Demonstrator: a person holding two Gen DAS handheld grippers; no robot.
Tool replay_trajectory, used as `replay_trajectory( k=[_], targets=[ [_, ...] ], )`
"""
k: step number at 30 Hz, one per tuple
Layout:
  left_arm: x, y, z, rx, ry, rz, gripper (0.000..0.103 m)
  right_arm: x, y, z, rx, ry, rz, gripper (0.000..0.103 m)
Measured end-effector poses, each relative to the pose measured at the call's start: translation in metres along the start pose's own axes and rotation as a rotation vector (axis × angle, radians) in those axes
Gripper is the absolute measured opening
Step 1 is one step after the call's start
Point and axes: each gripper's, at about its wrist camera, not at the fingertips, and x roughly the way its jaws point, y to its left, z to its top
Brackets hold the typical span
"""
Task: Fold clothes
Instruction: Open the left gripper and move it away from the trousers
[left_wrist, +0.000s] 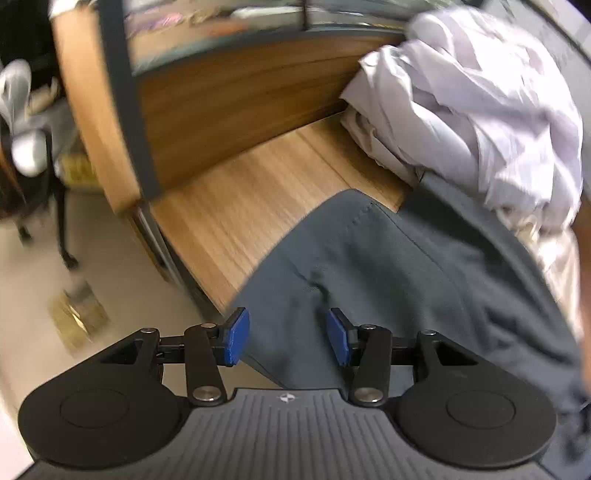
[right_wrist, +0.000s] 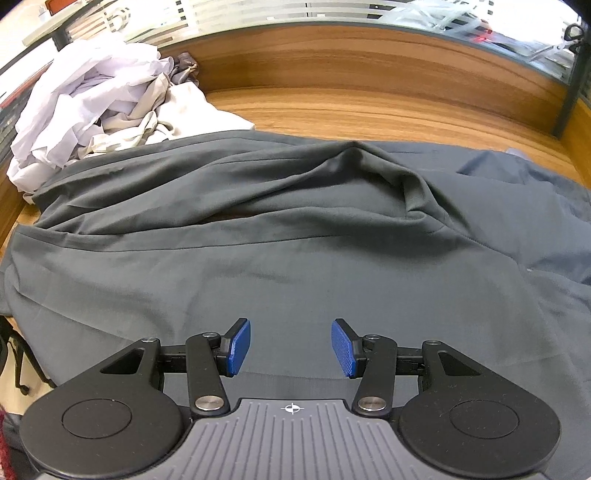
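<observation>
The left gripper (left_wrist: 288, 339) hangs with its blue pads (left_wrist: 236, 338) parted, nothing pinched, over the edge of a dark grey garment (left_wrist: 388, 266) near the wooden desk's (left_wrist: 236, 206) corner. The right gripper (right_wrist: 291, 347) stands just as wide, empty, above the same garment (right_wrist: 258, 258), which lies spread across the desk (right_wrist: 369, 110), smooth nearby and rumpled into a raised fold farther back. A crumpled heap of pale clothes (right_wrist: 85, 96) sits beyond it, touching its far edge. No readable writing shows; only a small crosshair mark (right_wrist: 291, 408) on the gripper body.
</observation>
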Motion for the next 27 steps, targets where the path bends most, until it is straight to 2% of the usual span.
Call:
replay_trajectory(
  k=[1,7,9,12,14,16,18,24,27],
  targets=[
    [0.002,0.005,-0.003,-0.04,0.0,-0.019,0.056,-0.001,0.001,0.001,-0.004,-0.001,0.0,0.052],
    [0.02,0.033,-0.025,-0.273,-0.016,-0.013,0.058,-0.006,0.004,0.001,-0.02,-0.007,-0.006,0.052],
    [0.025,0.041,-0.031,-0.346,-0.02,-0.032,0.059,-0.008,0.005,0.0,-0.022,-0.01,-0.007,0.052],
    [0.03,0.045,-0.04,-0.398,-0.019,-0.067,0.06,-0.012,0.006,-0.002,-0.022,-0.016,-0.012,0.052],
    [0.031,0.043,-0.044,-0.391,-0.029,-0.068,0.055,-0.013,0.006,-0.004,-0.015,-0.017,-0.015,0.052],
    [0.029,0.041,-0.046,-0.364,-0.039,-0.052,0.016,-0.014,0.006,-0.006,-0.011,-0.015,-0.02,0.052],
    [0.024,0.039,-0.044,-0.329,-0.051,-0.01,0.008,-0.014,0.006,-0.008,-0.01,-0.012,-0.023,0.052],
    [0.0,0.046,-0.029,-0.279,-0.088,0.096,0.005,-0.007,0.004,-0.014,-0.007,0.01,-0.023,0.052],
    [-0.007,0.044,-0.023,-0.2,-0.095,0.161,0.005,-0.001,0.003,-0.016,-0.014,0.025,-0.013,0.052]
  ],
)
